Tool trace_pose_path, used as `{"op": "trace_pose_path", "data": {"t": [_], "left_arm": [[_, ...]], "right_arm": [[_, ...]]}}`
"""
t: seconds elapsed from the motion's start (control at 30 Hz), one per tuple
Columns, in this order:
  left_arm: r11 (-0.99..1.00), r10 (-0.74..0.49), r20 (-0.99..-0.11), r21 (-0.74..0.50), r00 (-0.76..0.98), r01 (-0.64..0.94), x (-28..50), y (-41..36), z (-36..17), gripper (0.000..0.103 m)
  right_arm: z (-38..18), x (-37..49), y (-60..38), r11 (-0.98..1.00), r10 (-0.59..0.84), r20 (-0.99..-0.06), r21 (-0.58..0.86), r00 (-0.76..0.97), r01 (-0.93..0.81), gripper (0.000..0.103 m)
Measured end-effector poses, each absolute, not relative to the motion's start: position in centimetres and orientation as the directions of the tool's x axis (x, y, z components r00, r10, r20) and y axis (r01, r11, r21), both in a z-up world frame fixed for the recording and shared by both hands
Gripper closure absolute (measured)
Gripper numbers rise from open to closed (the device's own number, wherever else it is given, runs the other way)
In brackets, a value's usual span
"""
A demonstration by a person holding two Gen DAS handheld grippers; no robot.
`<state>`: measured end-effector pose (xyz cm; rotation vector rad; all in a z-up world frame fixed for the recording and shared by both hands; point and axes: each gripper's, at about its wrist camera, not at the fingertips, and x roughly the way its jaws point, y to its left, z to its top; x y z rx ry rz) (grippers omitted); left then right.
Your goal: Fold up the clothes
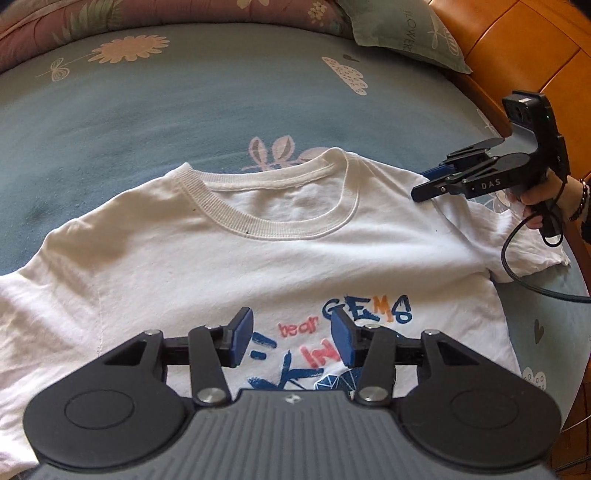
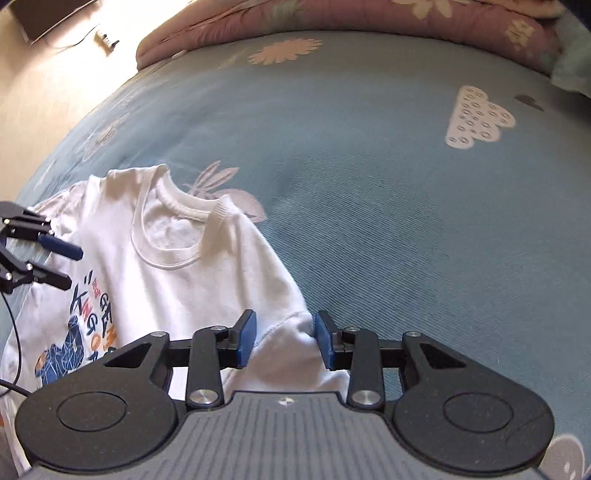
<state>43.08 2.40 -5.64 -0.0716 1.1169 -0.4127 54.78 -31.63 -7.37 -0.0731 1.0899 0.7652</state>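
A white T-shirt (image 1: 229, 258) with a blue and red printed front lies spread face up on the bed, collar toward the pillows. It also shows in the right wrist view (image 2: 177, 273). My left gripper (image 1: 291, 338) is open and empty, hovering over the chest print. My right gripper (image 2: 283, 338) is open, with the shirt's right shoulder and sleeve seam lying between its blue pads (image 2: 246, 338). From the left wrist view the right gripper (image 1: 430, 184) sits at that shoulder. The left gripper (image 2: 68, 266) shows at the left edge of the right wrist view.
The bed has a blue-grey sheet (image 1: 166, 122) with flower and cloud prints. A pink floral quilt (image 2: 332, 26) and a pillow (image 1: 402, 33) lie at the far end. A wooden headboard (image 1: 517, 48) stands at the right. A black cable (image 1: 517, 266) trails over the right sleeve.
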Motion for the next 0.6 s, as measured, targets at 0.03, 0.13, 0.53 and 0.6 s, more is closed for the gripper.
{"op": "trace_pose_path", "data": {"t": [0.03,0.13,0.53,0.6], "left_arm": [[0.923,-0.359,-0.856,-0.266,0.373,0.278,42.9,2.8,-5.7,0.055],[0.924,-0.367,-0.848,-0.286,0.381,0.254,42.6,3.6,-5.8,0.055],[0.957,-0.229,-0.851,-0.108,0.473,0.269,41.1,5.4,-5.5,0.044],[0.963,-0.205,-0.855,-0.088,0.477,0.255,40.3,5.8,-6.3,0.041]], "right_arm": [[-7.2,54.9,-31.3,0.738,0.524,-0.822,0.309,0.221,-0.6,0.075],[-7.0,55.1,-30.5,0.754,0.468,-0.844,0.227,0.261,-0.616,0.091],[-3.1,50.3,-30.5,0.926,0.343,-0.787,0.193,0.512,-0.324,0.047],[-3.6,47.5,-29.5,0.941,0.309,-0.801,0.18,0.513,-0.286,0.033]]}}
